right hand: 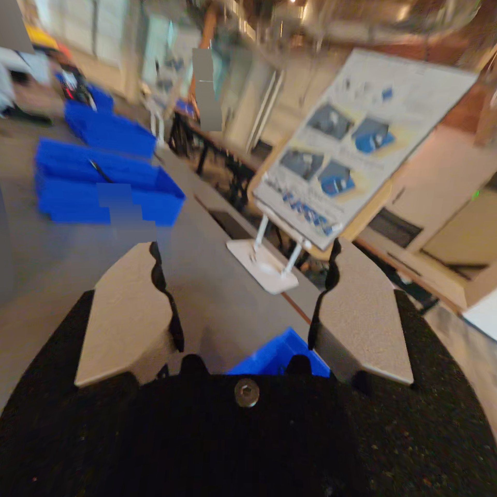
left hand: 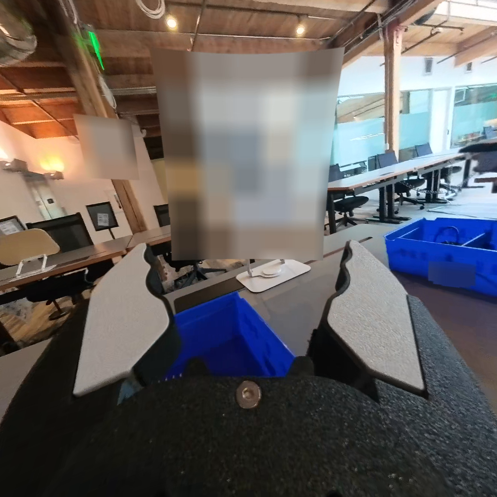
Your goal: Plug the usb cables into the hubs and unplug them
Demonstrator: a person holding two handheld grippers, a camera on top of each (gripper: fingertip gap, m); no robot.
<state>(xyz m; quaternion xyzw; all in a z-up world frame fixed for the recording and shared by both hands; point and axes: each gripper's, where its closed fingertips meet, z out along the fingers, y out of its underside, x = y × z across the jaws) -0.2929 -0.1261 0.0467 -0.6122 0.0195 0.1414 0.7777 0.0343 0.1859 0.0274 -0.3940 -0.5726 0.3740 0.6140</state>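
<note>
- The left gripper (left hand: pixel 247 271) was spread wide and held nothing.
- The right gripper (right hand: pixel 243 269) was spread wide and held nothing too.
- Both hung over the desk (right hand: pixel 193 258), above a near blue bin (left hand: pixel 231 338).
- No USB cables or hubs could be clearly seen, only something dark in a far blue bin (left hand: pixel 441 247).
- It looked like the start: next, they would need to dip down and find a cable.
- A sign on a white stand (right hand: pixel 265 266) stood near.
</note>
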